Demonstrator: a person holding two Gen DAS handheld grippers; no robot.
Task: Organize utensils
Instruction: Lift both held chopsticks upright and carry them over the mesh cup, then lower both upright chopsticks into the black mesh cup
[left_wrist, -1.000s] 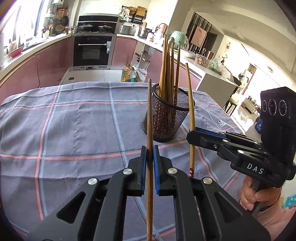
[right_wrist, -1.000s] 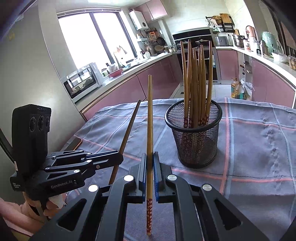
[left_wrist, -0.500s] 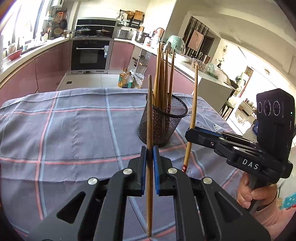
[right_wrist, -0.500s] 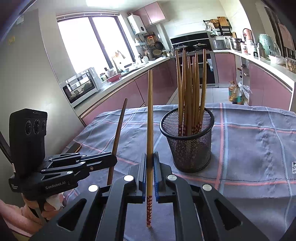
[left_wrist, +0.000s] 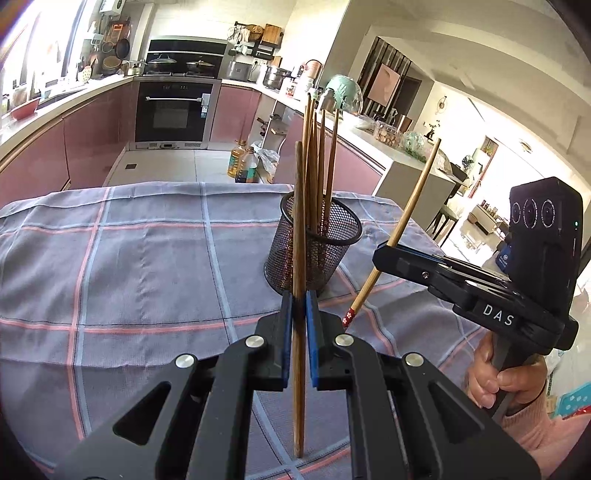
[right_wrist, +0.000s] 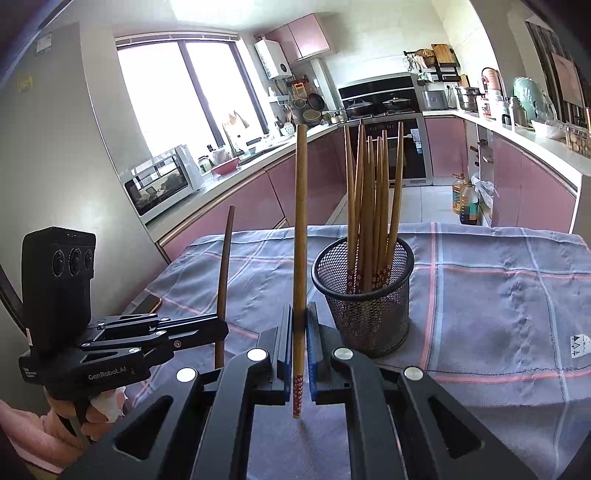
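Note:
A black mesh cup (left_wrist: 314, 251) holding several wooden chopsticks (left_wrist: 314, 166) stands on the checked cloth; it shows in the right wrist view too (right_wrist: 364, 295). My left gripper (left_wrist: 299, 306) is shut on one upright brown chopstick (left_wrist: 298, 229), short of the cup. My right gripper (right_wrist: 300, 321) is shut on a chopstick with a red patterned end (right_wrist: 300, 221), left of the cup. Each gripper shows in the other's view: the right one (left_wrist: 384, 254) and the left one (right_wrist: 221, 328).
The table is covered by a grey-purple cloth with pink and white lines (left_wrist: 147, 266). The kitchen counter, oven (left_wrist: 170, 110) and oil bottles (left_wrist: 243, 166) lie beyond the far edge. The table's right edge drops off near the right gripper.
Both grippers have drawn back from the cup, which now looks smaller and farther. The right gripper's chopstick now leans to the right in the left wrist view. Both stay shut on their chopsticks.

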